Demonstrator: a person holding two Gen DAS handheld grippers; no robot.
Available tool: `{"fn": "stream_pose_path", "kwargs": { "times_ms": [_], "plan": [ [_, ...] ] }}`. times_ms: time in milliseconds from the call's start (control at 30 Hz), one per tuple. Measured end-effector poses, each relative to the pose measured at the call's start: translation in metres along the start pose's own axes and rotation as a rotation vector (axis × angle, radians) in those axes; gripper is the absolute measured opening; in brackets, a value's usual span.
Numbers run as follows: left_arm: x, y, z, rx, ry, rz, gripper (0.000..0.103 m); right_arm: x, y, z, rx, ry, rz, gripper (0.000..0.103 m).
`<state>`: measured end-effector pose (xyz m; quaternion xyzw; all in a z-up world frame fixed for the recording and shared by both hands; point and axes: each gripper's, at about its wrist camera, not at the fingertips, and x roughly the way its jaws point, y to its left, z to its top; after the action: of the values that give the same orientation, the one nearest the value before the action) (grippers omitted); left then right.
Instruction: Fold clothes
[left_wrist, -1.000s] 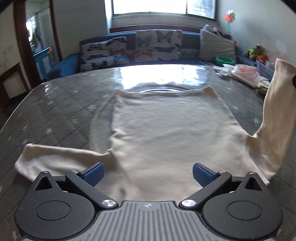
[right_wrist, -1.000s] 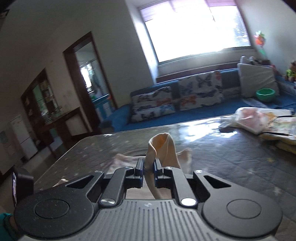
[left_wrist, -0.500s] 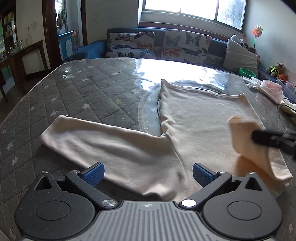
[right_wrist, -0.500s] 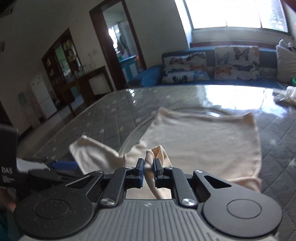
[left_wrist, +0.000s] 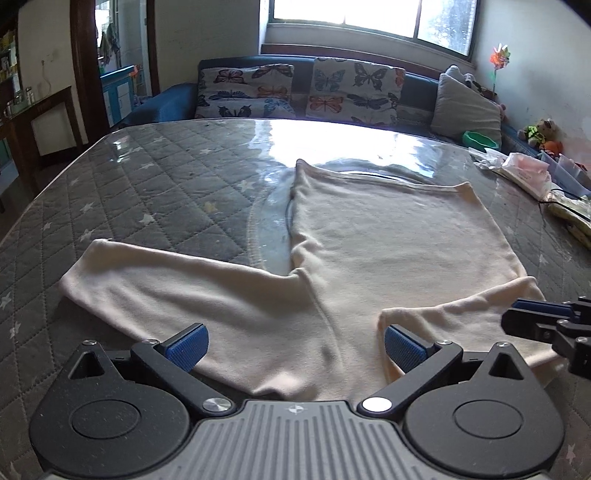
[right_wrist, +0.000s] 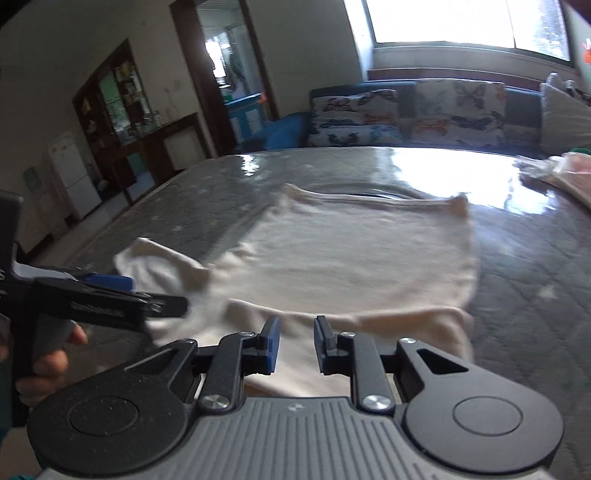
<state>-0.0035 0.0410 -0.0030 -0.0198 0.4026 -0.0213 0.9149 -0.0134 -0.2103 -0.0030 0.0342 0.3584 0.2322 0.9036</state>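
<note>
The left claw (left_wrist: 293, 341) hangs low over the near edge of a cream sweater (left_wrist: 388, 251), its blue-padded fingers (left_wrist: 186, 341) spread wide and gripping nothing. The right claw (right_wrist: 295, 345) is released too: a clear gap separates its two pads, with only cloth lying flat beneath and no fabric pinched between them. In the right wrist view the left claw reaches in from the left edge, held by a bare hand (right_wrist: 44, 363); there is embossed lettering along its dark arm, too blurred to read. The sweater lies spread on a grey quilted mattress (left_wrist: 155, 192) patterned with small stars and covered by a glossy clear sheet. Its body runs away from the claws toward the window, hem at the far end. The left sleeve (left_wrist: 155, 284) stretches flat out to the left, while the right sleeve (left_wrist: 465, 314) is folded across the near part of the body, its cuff ending just beside the left claw's right finger. Beyond the mattress stands a blue sofa (left_wrist: 173, 107) carrying butterfly-print cushions (left_wrist: 354, 88) and a grey pillow (left_wrist: 465, 110). A green bowl (left_wrist: 480, 138) and plastic bags (left_wrist: 524, 170) sit at the far right.
</note>
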Motion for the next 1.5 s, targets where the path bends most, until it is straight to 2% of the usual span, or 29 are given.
{"fn": "stream_pose_path", "kwargs": {
  "times_ms": [267,467,533,600,733,867,1067,1167,1400,1500],
  "plan": [
    [0.001,-0.036,-0.001,0.086,-0.014,-0.060,0.103,-0.008,-0.052,-0.026,0.076,0.040,-0.096,0.020],
    [0.007,-0.046,0.000,0.111,-0.016,-0.076,0.102,-0.016,-0.059,-0.017,0.084,-0.027,-0.090,0.020],
    [0.010,-0.048,0.001,0.119,-0.017,-0.082,0.101,-0.012,-0.060,-0.010,0.080,-0.053,-0.100,0.023],
    [0.014,-0.049,0.002,0.127,-0.014,-0.087,0.097,-0.004,-0.062,-0.005,0.078,-0.070,-0.126,0.035],
    [0.023,-0.050,0.003,0.138,-0.007,-0.092,0.088,0.010,-0.069,-0.003,0.081,-0.068,-0.155,0.038],
    [0.030,-0.050,0.003,0.148,-0.001,-0.118,0.074,0.015,-0.080,-0.007,0.131,-0.056,-0.146,0.038],
    [0.039,-0.050,0.003,0.148,0.004,-0.166,0.031,0.019,-0.080,-0.011,0.102,-0.042,-0.158,0.038],
    [0.038,-0.053,0.005,0.173,-0.013,-0.172,0.017,0.021,-0.078,-0.013,0.090,-0.039,-0.166,0.038],
    [0.028,-0.055,0.024,0.188,-0.093,-0.164,0.014,0.020,-0.079,-0.013,0.075,-0.042,-0.178,0.043],
    [0.034,-0.056,0.025,0.195,-0.084,-0.160,0.015,0.018,-0.076,-0.013,0.054,-0.045,-0.189,0.044]
  ]
}}
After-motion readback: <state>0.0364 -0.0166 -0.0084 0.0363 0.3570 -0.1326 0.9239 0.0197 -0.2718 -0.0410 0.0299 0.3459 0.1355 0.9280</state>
